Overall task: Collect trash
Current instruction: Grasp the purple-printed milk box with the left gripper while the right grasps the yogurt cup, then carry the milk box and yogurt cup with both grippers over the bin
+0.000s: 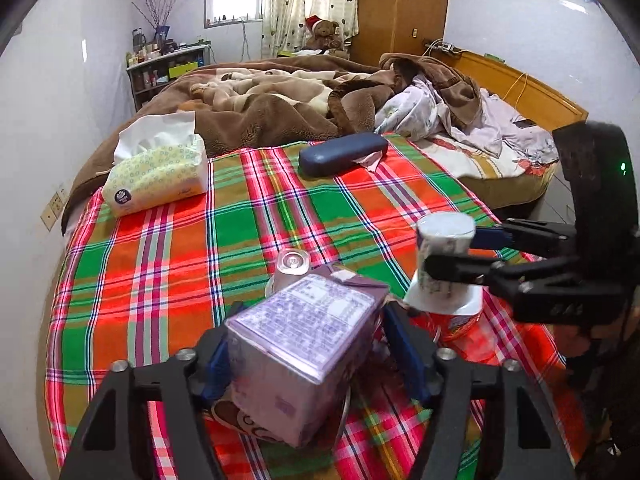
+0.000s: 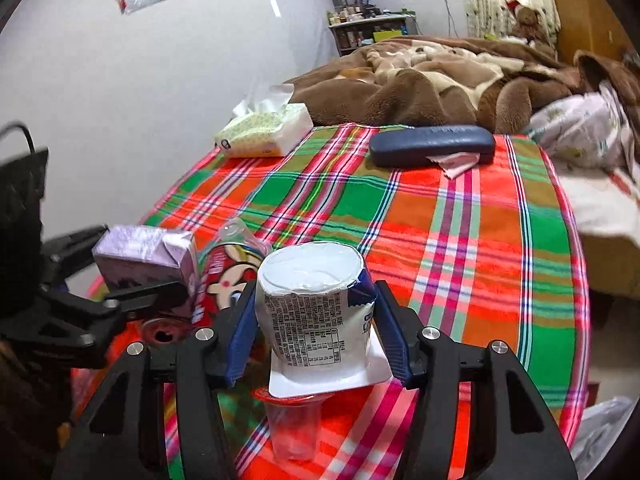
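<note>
Nearest in the left wrist view, the left hand-held gripper is closed on a small purple rectangular drink carton, its blue pads pressed to the carton's two sides; the carton is tilted and looks lifted clear of the cloth. Under it a white bowl with a cartoon print is partly hidden.

In the right wrist view, the right hand-held gripper holds an upside-down white plastic yogurt cup with printed label, both pads touching its walls. Its square rim rests on, or hangs just above, a clear plastic cup with a red rim; I cannot tell which. Between the two grippers lies a red printed snack can with a clear cup beside it.

All this sits at the near edge of the red, green and orange plaid cloth spread over the bed.

Risks, as I judge them: the soft yogurt cup could buckle or slip from a side squeeze, and lifting it may topple the clear cup below. The tilted carton might drip leftovers.

Farther off lie a dark blue glasses case on a pink tissue scrap, and a yellow-green soft tissue pack at the far left; these, apart from the scrap, look like keepers.
</note>
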`<action>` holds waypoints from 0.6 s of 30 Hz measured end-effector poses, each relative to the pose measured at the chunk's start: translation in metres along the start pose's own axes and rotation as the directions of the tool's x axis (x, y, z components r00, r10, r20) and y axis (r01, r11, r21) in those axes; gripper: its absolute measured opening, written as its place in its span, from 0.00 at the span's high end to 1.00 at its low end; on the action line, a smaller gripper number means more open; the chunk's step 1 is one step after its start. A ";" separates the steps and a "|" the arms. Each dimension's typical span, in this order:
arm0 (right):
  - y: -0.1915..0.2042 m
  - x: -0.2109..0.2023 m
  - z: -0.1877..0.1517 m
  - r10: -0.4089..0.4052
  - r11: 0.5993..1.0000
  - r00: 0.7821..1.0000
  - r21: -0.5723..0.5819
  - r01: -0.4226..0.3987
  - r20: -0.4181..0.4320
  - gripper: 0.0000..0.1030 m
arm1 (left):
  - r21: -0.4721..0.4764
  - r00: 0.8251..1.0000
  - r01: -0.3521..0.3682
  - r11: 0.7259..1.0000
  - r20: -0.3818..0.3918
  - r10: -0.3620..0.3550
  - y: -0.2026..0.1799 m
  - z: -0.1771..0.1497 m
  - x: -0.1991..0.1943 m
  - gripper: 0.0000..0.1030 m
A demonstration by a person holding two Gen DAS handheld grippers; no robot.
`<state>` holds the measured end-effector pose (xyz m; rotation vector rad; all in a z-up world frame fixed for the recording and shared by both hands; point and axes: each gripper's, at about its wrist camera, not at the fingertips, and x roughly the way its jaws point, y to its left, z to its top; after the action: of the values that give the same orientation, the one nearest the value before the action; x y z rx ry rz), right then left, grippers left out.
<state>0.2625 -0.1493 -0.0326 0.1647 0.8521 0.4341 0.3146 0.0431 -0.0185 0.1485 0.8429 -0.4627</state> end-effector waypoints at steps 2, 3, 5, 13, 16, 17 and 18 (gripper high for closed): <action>-0.003 -0.005 -0.003 -0.021 1.000 1.000 0.012 0.020 0.017 0.45 | -0.016 1.000 0.000 1.000 0.001 0.000 0.000 -0.001 0.000 0.38; -0.004 -0.006 -0.004 -0.019 1.000 1.000 0.017 0.019 0.019 0.45 | -0.023 1.000 -0.006 1.000 0.005 0.007 0.000 -0.001 -0.001 0.38; -0.009 -0.011 -0.008 -0.007 0.999 1.000 0.045 0.006 0.027 0.45 | -0.033 1.000 -0.023 0.999 0.016 0.024 -0.001 -0.002 -0.004 0.50; -0.018 -0.029 -0.013 -0.001 0.995 0.998 0.098 -0.006 0.067 0.45 | -0.110 0.999 -0.023 0.994 0.036 0.027 -0.004 -0.009 -0.012 0.62; -0.020 -0.038 -0.015 0.003 0.994 0.996 0.107 -0.012 0.084 0.45 | -0.128 0.999 -0.009 0.992 0.048 0.015 -0.007 -0.012 -0.017 0.62; -0.021 -0.041 -0.016 0.003 0.994 0.996 0.108 -0.013 0.087 0.45 | -0.131 0.999 -0.003 0.991 0.053 0.010 -0.009 -0.013 -0.019 0.62; -0.021 -0.044 -0.017 0.002 0.994 0.996 0.109 -0.013 0.093 0.45 | -0.131 0.998 -0.003 0.991 0.061 0.011 -0.012 -0.014 -0.023 0.62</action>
<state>0.2304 -0.1879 -0.0196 0.2873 0.7844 0.3840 0.2865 0.0445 -0.0104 0.0162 0.8093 -0.4021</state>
